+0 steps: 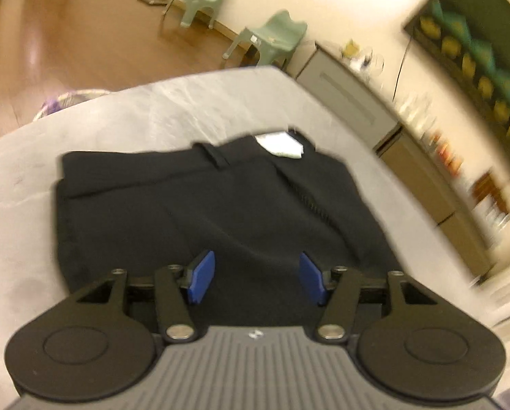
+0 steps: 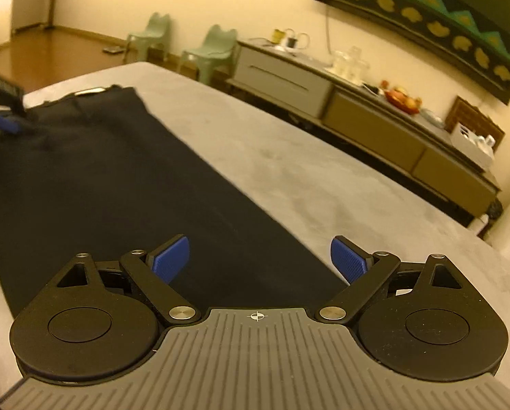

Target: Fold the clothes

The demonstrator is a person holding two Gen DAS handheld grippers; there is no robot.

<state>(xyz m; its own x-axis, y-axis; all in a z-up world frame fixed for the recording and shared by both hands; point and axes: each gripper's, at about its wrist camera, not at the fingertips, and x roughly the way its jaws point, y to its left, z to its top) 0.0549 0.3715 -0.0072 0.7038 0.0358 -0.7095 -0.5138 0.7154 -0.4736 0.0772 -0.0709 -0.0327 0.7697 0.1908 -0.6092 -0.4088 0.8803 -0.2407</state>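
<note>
Left wrist view shows a grey table [image 1: 152, 112] carrying dark trousers [image 1: 203, 205], laid flat with the waistband and a white label [image 1: 280, 143] at the far end. Over the near cloth hangs the left gripper [image 1: 257, 278], blue pads spread and empty. Right wrist view shows the right gripper [image 2: 260, 259], also spread wide and empty, above the trousers' near edge.
</note>
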